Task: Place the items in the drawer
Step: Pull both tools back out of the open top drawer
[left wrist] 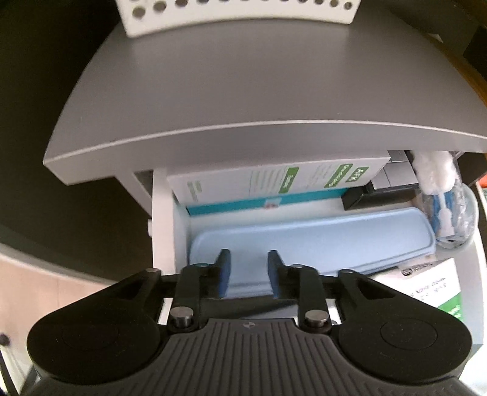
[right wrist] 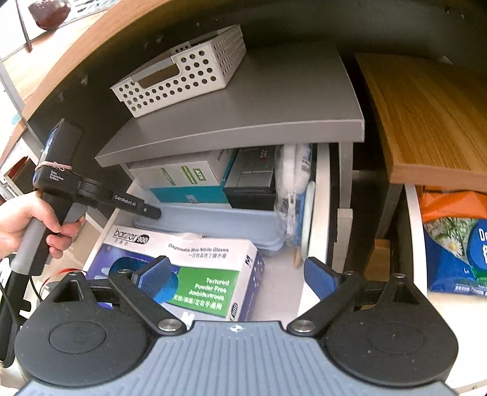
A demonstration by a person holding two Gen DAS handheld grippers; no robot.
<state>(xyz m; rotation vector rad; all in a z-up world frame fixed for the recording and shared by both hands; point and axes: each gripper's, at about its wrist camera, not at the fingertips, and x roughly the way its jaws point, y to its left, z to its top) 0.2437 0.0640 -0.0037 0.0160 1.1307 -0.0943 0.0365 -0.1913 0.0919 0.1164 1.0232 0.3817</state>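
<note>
Fingers of the left gripper [left wrist: 248, 272] hang parted, empty, over the pale blue plastic tray [left wrist: 310, 240]; the right gripper [right wrist: 237, 275] gapes wide above the white glove box [right wrist: 194, 268], its view alone showing the person's hand [right wrist: 27, 222].

Drawer [right wrist: 319, 213]: rear half hidden beneath grey shelf [right wrist: 243, 121]. White basket [left wrist: 237, 12]: cropped by top edge. Glove box [left wrist: 432, 289] print: blurred, unreadable.

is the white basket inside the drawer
No, the basket sits on the grey shelf above the open drawer.
</note>
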